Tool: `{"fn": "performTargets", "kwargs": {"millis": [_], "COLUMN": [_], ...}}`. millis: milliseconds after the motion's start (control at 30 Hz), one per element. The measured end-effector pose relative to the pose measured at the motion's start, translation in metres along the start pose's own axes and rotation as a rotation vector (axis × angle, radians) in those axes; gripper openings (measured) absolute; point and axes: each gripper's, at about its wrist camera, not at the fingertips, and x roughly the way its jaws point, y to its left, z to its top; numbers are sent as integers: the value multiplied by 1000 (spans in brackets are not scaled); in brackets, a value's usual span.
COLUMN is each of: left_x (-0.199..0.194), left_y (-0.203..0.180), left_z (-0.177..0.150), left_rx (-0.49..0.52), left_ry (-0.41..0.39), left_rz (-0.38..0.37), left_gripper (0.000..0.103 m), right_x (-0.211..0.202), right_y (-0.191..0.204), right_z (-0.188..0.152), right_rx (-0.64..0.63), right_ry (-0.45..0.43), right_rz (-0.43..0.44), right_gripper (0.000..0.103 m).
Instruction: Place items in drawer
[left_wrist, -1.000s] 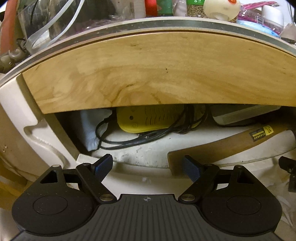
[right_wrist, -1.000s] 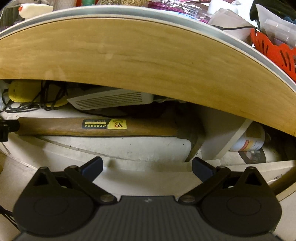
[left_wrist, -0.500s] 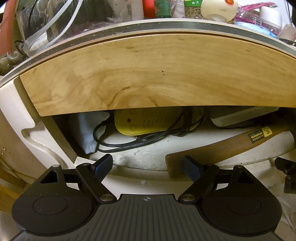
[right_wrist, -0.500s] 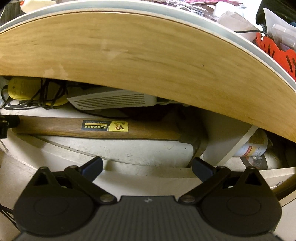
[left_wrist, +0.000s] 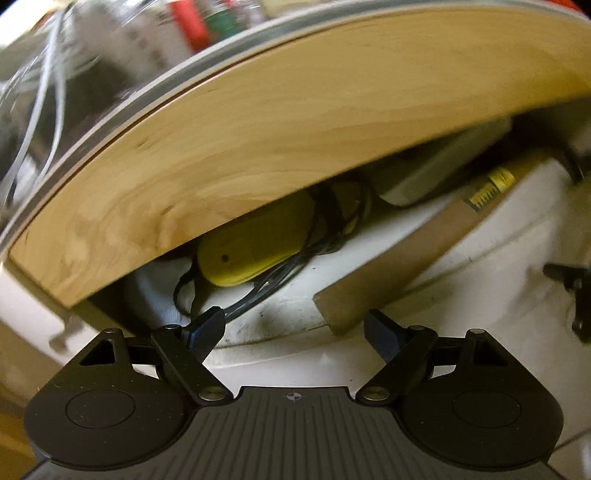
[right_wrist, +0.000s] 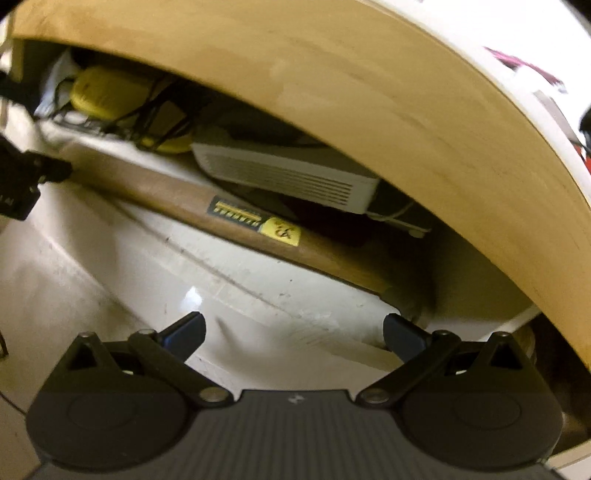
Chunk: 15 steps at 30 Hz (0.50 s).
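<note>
A white drawer (left_wrist: 280, 358) stands partly open under a wooden desk edge (left_wrist: 258, 122). Inside lie a wooden-handled hammer (left_wrist: 399, 273) with a yellow label, a yellow device (left_wrist: 255, 243) wrapped in black cable, and a white slotted box (right_wrist: 288, 177). The hammer (right_wrist: 258, 229), the yellow device (right_wrist: 107, 92) and the drawer front (right_wrist: 258, 306) also show in the right wrist view. My left gripper (left_wrist: 294, 328) is open and empty just in front of the drawer's front rim. My right gripper (right_wrist: 294, 332) is open and empty, also in front of the drawer.
The desk top above holds blurred clutter: white cables (left_wrist: 48, 85) and bottles (left_wrist: 192, 26). The right gripper's finger (left_wrist: 569, 288) shows at the right of the left wrist view; the left gripper (right_wrist: 22, 177) shows at the left of the right wrist view.
Both cameras have tilted, the left one clockwise and the right one anticlockwise, with motion blur. Both grippers stay open and empty. The items in the drawer have not moved.
</note>
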Motion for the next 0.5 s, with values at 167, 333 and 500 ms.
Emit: {"fn": "performTargets", "kwargs": {"millis": [167, 333, 500], "left_x": [2, 5, 11], "left_y": [-15, -25, -33], "left_z": [-2, -10, -25], "left_rx": [183, 355, 528], "left_ry": [5, -2, -4], "left_rz": [28, 50, 63], "left_gripper": [83, 83, 83], "right_x": [2, 3, 6], "right_y": [9, 15, 21], "right_z": [-2, -4, -8], "right_rx": [-97, -194, -301], "right_ry": [3, 16, 29], "right_rz": [13, 18, 23], "right_gripper": [102, 102, 102]}}
